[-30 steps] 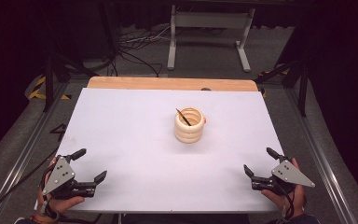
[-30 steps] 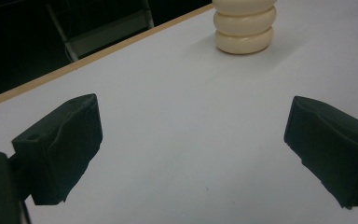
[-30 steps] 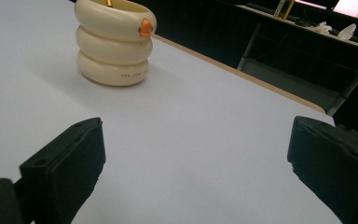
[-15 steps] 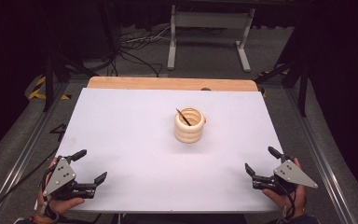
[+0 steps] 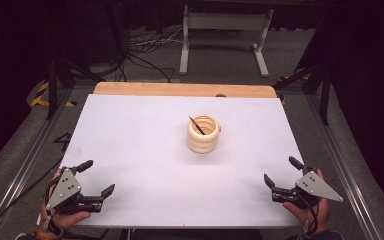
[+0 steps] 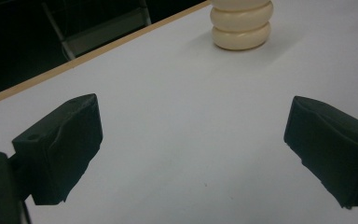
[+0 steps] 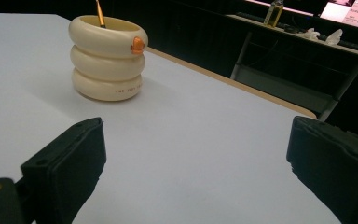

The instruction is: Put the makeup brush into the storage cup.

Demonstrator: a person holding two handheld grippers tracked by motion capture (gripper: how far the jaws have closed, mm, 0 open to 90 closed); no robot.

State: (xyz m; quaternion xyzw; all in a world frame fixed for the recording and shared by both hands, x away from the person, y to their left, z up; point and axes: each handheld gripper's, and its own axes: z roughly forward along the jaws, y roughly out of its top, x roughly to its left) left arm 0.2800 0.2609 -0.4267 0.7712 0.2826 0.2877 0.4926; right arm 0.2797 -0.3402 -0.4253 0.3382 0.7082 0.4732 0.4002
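Near the centre of the high view, slightly right, the cream ringed cup (image 5: 203,134) stands on the white table (image 5: 130,140), a thin stick (image 5: 196,124) inside. Left gripper (image 5: 95,180) at lower left and right gripper (image 5: 281,172) at lower right sit well apart from it, jaws spread wide, holding nothing.

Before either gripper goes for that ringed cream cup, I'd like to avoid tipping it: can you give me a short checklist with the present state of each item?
1. Left gripper open, nothing between its jaws: ok.
2. Right gripper open, nothing held: ok.
3. Cream cup upright on the white table, apart from both grippers: ok.
4. Bare table between each gripper and the cup: ok.
5. Thin stick leans inside the cup, its tip above the rim; a grasp from above could knock it: not ok.
6. Whether the cup holds anything else: cannot tell.
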